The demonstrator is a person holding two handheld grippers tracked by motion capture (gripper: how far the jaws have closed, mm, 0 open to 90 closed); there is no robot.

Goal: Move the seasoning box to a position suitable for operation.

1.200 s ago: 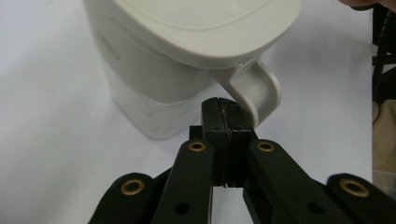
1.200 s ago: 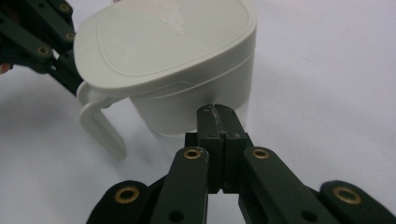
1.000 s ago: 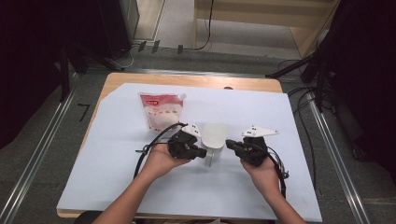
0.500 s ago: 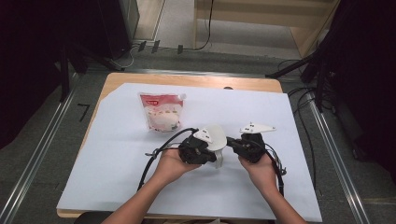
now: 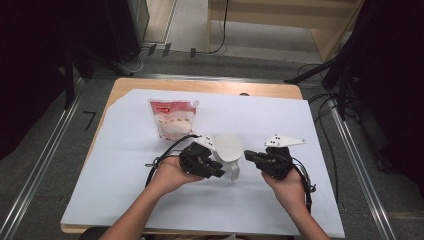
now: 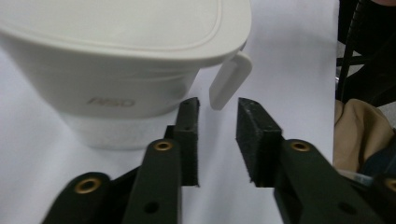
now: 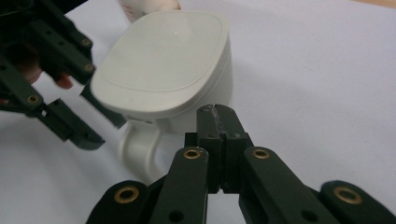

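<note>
High view, scene: a white lidded plastic jug with a side handle (image 5: 229, 152) stands on the white sheet covering the table (image 5: 300, 200), near the person's edge and between the two hands.
High view, left gripper (image 5: 216, 170): it lies just beside the jug on its left, jaws pointing toward the handle, which hangs on the near side.
High view, right gripper (image 5: 248, 156): it sits just right of the jug, tips aimed at the body; contact cannot be told from here.
High view, bystander: a clear pouch with a red top and pale contents (image 5: 173, 119) lies flat farther back, well apart from the jug.
Left gripper view, tool state: the black padded jaws have just been opening and stand at a narrow gap with nothing between them.
Left gripper view, target: the curved white handle (image 6: 229, 84) hangs just beyond the gap, a little above the pads (image 6: 189, 135), not yet entered.
Right gripper view, tool state: jaws pressed flat together, holding nothing, tips close against the jug's lower wall (image 7: 205, 100) under the lid.
Right gripper view, other hand: the left gripper appears blurred at the jug's far side, near the handle.
Step in hand: judged, lining up the left jaws on the handle while the right tip steadies the body.
Next move calls for: easing forward and slightly up until the handle sits between the pads, then closing.
</note>
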